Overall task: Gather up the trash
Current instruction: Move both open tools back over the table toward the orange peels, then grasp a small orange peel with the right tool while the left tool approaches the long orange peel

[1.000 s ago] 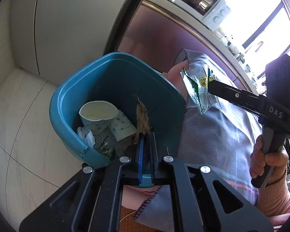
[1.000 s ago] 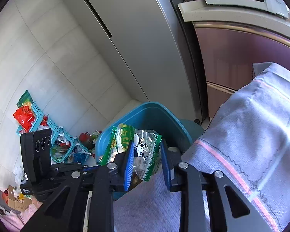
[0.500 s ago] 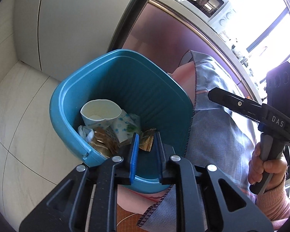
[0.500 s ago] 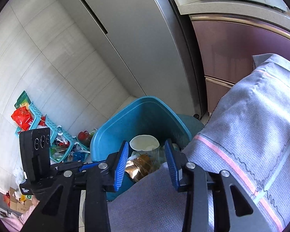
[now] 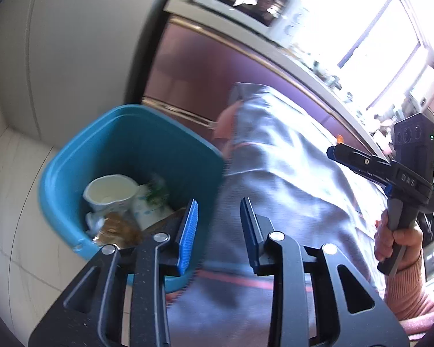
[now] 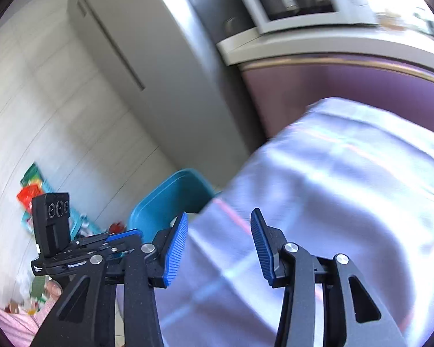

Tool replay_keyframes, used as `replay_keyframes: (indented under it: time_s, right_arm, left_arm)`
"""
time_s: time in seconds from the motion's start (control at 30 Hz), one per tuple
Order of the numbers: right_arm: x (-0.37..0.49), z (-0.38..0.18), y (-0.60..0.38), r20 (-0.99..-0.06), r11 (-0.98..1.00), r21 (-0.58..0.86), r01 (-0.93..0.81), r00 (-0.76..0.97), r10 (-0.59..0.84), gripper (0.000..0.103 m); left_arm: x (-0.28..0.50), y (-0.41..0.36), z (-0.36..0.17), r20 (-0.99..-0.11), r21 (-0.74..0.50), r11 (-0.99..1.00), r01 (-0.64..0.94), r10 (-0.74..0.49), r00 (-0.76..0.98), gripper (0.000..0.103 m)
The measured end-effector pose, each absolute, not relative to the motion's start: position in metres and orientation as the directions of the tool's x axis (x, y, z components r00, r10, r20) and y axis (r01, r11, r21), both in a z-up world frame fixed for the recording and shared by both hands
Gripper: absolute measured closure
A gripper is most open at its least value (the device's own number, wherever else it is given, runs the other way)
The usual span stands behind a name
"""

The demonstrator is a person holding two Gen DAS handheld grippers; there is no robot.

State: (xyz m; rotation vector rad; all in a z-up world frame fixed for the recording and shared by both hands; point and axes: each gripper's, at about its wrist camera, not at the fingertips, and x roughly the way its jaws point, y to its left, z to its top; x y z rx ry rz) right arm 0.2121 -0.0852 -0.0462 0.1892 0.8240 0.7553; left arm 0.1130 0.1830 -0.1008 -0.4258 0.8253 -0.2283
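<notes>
We are seeing both grippers, left [image 5: 218,225] and right [image 6: 218,245], empty with jaws just opening wider. The wrappers they were holding a second ago are now lying in the bin [image 5: 136,136] beside the cup [image 5: 110,192]; next trash awaits.

A home kitchen.
A white microwave [image 6: 303,0] sits on a pale countertop [image 6: 318,46] above glossy purple cabinet fronts [image 5: 205,69], beside a tall grey refrigerator [image 6: 147,66]; the floor [image 5: 11,190] is tiled, and a bright window [image 5: 361,23] lights the counter.
</notes>
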Motion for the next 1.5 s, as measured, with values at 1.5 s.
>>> replay_keyframes:
  time_s: [1.5]
  right_arm:
    - [0.113, -0.107, -0.356, -0.565, 0.790, 0.598, -0.132, 0.630, 0.533, 0.075]
  left_arm:
    - [0.144, -0.171, -0.078, -0.703, -0.382, 0.691, 0.614, -0.648, 0.291, 0.055]
